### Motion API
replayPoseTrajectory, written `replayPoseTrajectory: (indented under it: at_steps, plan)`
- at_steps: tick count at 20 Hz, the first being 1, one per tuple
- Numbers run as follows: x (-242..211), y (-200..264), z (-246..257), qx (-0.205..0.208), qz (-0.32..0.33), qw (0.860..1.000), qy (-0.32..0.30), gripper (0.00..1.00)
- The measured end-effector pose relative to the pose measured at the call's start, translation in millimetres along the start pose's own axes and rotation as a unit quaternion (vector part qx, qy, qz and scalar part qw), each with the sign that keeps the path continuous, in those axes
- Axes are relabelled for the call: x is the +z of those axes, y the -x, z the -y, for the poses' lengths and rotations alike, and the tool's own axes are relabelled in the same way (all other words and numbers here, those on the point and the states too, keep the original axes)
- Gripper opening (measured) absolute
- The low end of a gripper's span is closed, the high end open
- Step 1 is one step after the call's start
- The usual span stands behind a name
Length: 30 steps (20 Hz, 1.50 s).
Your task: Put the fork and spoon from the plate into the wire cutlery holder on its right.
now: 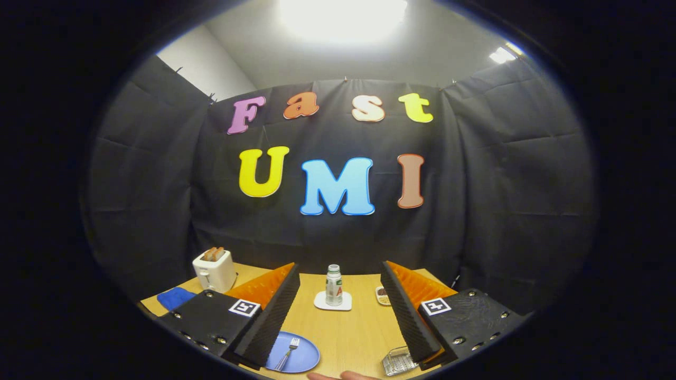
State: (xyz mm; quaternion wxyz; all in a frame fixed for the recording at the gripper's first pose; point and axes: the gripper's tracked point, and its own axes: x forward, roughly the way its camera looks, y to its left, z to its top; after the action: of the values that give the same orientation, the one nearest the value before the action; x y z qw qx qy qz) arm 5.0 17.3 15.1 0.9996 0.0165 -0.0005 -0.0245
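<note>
- Single fisheye cam riding on the gripper (pixel 338 316), looking forward along its two wide-apart fingers, held fairly high above the light wooden table (pixel 348 338).
- Faces the black cloth back wall (pixel 338 237) at 12 o'clock.
- Round blue plate (pixel 301 359) sits close at 7 o'clock, small white-capped bottle (pixel 333 285) farther ahead.

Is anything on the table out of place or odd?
Nothing stands out. The fork lies on the blue plate, the wire holder and the bottle stand upright, and the open gripper holds nothing.
</note>
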Motion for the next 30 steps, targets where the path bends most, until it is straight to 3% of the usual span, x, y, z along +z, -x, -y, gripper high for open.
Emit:
replayPoseTrajectory:
  at_steps: [5, 16, 24, 30]
  plan:
    - [4.6, 4.5, -11.7, -0.028, 0.023, 0.999, 0.006, 0.95]
    - [-4.4, -21.2, -31.7, 0.019, 0.022, 1.000, 0.011, 0.95]
    - [2.2, -26.5, -29.8, 0.023, 0.036, 0.999, 0.013, 0.95]
    - [-18.3, -32.3, -44.5, 0.044, 0.008, 0.999, 0.001, 0.95]
